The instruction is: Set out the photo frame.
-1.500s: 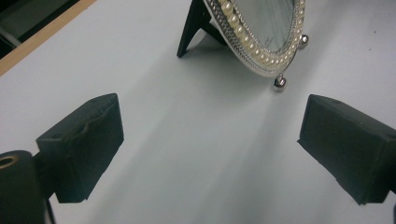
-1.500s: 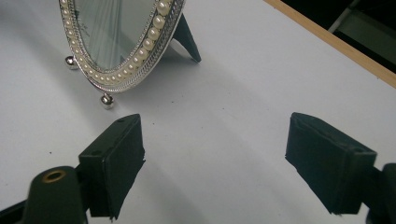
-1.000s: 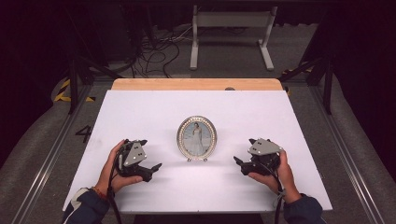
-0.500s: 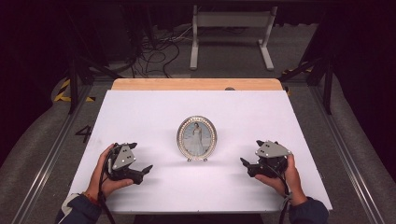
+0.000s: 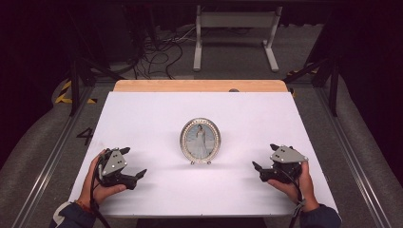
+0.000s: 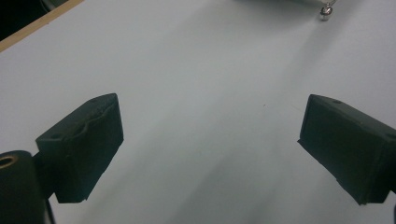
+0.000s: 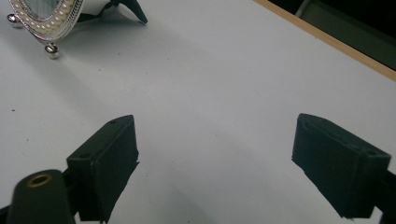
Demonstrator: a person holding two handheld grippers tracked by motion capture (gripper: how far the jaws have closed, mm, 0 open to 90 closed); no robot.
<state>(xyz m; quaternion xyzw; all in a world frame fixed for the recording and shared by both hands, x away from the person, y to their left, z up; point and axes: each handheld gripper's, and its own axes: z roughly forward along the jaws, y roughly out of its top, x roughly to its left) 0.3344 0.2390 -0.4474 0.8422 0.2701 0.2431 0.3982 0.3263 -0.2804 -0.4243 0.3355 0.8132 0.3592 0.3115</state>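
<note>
An oval silver picture frame (image 5: 200, 141) with a pearl-studded rim stands upright on small ball feet in the middle of the white table (image 5: 157, 114). My left gripper (image 5: 133, 163) rests low at the front left, held by a hand, jaws wide apart and empty. Its own view shows both black pads (image 6: 84, 142) over bare table. My right gripper (image 5: 265, 157) sits at the front right, also open and empty. In the right gripper view the picture frame (image 7: 44, 18) and its back stand show at the upper left, well away from the pads (image 7: 105, 163).
A wooden strip (image 5: 199, 85) runs along the table's far edge. Beyond it, the floor holds cables (image 5: 157, 47) and a white stand (image 5: 235, 33). Metal rails (image 5: 52, 156) flank the table on both sides.
Both hands have drawn back toward the front edge and outward, away from the picture frame. Both grippers stay open; the frame has not moved.
</note>
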